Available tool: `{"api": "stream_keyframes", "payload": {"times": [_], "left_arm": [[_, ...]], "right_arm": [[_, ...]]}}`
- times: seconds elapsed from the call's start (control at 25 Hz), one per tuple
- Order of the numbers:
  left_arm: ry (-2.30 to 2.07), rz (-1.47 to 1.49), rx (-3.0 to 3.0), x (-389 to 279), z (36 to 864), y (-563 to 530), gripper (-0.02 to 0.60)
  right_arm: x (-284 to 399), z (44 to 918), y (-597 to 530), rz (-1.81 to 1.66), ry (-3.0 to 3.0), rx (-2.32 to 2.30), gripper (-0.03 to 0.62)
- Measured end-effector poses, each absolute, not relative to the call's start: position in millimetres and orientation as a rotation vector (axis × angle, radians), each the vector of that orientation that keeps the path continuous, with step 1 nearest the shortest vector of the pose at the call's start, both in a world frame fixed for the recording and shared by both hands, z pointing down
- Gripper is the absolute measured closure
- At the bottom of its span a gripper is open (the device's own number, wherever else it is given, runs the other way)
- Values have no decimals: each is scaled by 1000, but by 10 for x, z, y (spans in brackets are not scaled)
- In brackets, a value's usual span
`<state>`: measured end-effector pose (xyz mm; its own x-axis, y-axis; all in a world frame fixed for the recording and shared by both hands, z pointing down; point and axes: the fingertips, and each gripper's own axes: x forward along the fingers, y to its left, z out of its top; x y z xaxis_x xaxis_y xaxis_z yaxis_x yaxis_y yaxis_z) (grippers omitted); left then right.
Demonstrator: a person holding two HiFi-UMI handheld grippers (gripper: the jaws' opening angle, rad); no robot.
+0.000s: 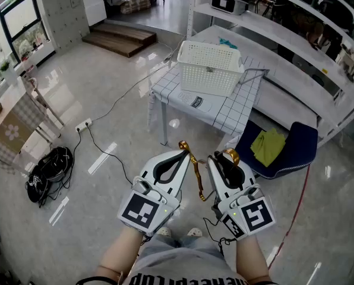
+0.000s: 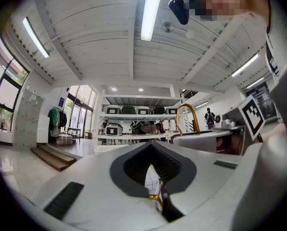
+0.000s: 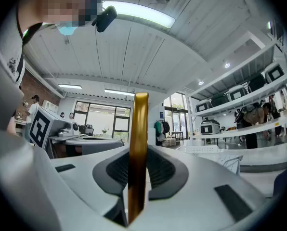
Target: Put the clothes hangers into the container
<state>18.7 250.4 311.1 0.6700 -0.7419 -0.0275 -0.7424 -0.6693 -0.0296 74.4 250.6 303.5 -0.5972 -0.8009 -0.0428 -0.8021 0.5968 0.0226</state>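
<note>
Open floor (image 1: 114,108) — table (image 1: 236,108), container (image 1: 209,69) ahead

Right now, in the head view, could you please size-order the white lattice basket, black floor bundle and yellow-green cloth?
Largest: white lattice basket.
Next: black floor bundle, fairly close.
Smallest: yellow-green cloth.

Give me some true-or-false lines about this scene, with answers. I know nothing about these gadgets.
1. The right gripper grips a gold hanger. True.
2. The basket stands on the floor. False: it stands on the table.
3. A yellow-green cloth lies on the blue chair. True.
4. The left gripper is wide open and empty. False: its jaws are closed on a thin gold hanger part.
5. Both grippers hang right above the basket. False: they are short of the table, over the floor.
</note>
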Motion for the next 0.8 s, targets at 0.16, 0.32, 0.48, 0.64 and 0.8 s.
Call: {"api": "stream_keyframes", "payload": {"times": [0.16, 0.32, 0.48, 0.64, 0.8], "left_arm": [[1246, 10, -2836, 150, 3099, 2506, 569], [1235, 14, -2841, 112, 3100, 2490, 569], [1221, 14, -2843, 80, 3095, 2477, 569], [1208, 12, -2848, 16, 3101, 2449, 569], [1189, 11, -2852, -74, 3102, 2419, 569]], "right_arm": [[688, 3022, 2499, 60, 2779, -1404, 525], [638, 3030, 2486, 62, 2776, -1412, 525], [600, 3025, 2478, 67, 2772, -1424, 525], [538, 3031, 2463, 68, 2761, -1443, 525], [452, 3033, 2448, 73, 2744, -1477, 522]]}}
